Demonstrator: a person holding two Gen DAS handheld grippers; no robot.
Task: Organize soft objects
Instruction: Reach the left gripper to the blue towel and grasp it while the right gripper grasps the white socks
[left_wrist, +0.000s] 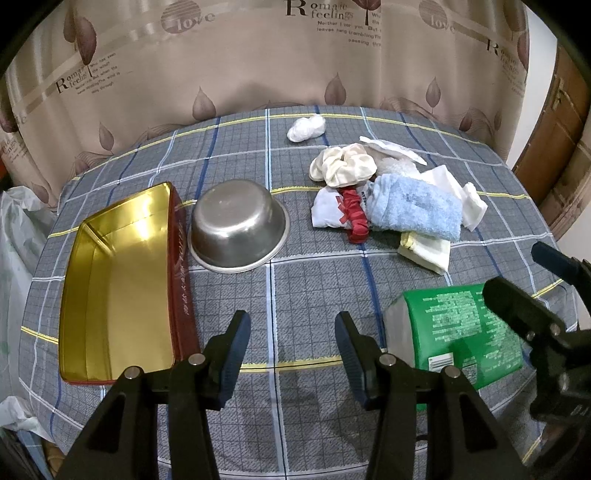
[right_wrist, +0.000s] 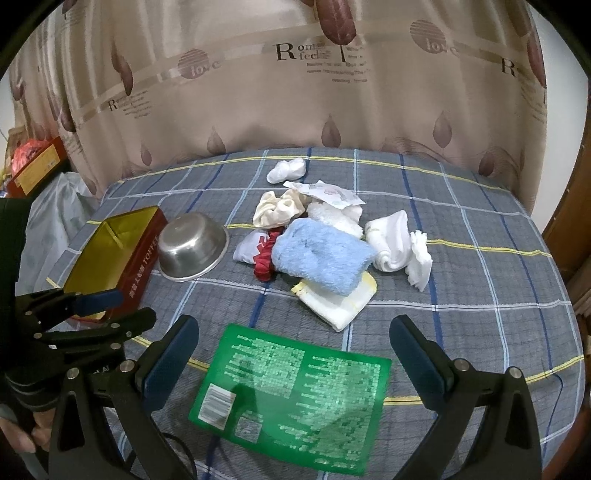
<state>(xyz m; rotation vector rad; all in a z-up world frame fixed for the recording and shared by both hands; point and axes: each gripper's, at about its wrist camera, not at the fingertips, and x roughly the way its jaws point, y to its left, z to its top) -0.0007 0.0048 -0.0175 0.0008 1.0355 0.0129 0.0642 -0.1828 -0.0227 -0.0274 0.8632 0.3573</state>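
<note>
Hovering over the plaid tablecloth (left_wrist: 295, 295), left gripper (left_wrist: 293, 347) and right gripper (right_wrist: 293, 354) both gape, holding nothing; soft pile (right_wrist: 321, 254) sits far of the green packet (right_wrist: 295, 391); gold tin (left_wrist: 118, 280) and steel bowl (left_wrist: 236, 225) sit left.

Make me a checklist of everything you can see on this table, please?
Surface: checked cloth over the table.
Job's things: soft pile, with blue towel, cream scrunchie, red scrunchie, white cloths, yellow-edged cloth; white wad apart behind.
Containers: open gold tin, steel bowl, both empty.
Clutter: green packet.
Grippers: left gripper and right gripper open, holding nothing.
Cables: dark cable near the left gripper.
Surroundings: curtain, plastic bag.
</note>
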